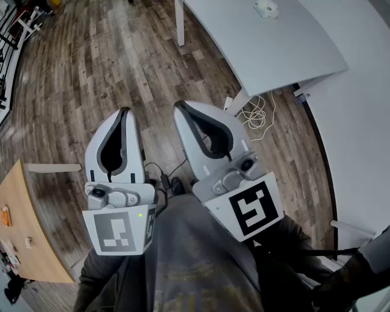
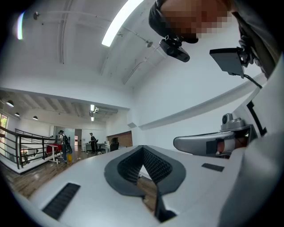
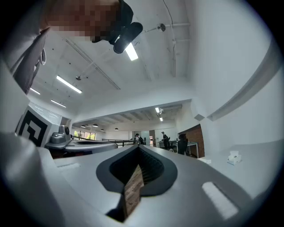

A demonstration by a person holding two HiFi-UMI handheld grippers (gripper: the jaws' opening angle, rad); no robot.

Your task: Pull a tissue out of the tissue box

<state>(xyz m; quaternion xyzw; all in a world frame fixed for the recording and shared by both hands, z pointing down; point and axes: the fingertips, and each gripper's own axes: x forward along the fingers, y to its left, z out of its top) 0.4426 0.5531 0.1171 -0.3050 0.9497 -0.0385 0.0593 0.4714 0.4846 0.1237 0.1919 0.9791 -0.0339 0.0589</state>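
Floorboards (image 1: 91,79) run under a white table (image 1: 274,55) bearing the tissue box (image 1: 265,8).

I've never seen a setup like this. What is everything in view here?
Small white tissue box: one, white, on the table top.
Large white table: one, white, upper right of the head view.
Light wooden desk: one, tan, lower left, with small items on it.
Coiled white cable: one, white, on the floor beside the table leg.
Wood-plank floor: brown-grey, below everything.
Distant people: at least two, dark clothes, far across the hall.
Grey sweatshirt: one, grey, on the person, bottom of the head view.
Left gripper: one, white and grey, jaws shut, empty.
Right gripper: one, white and grey, jaws shut, empty.
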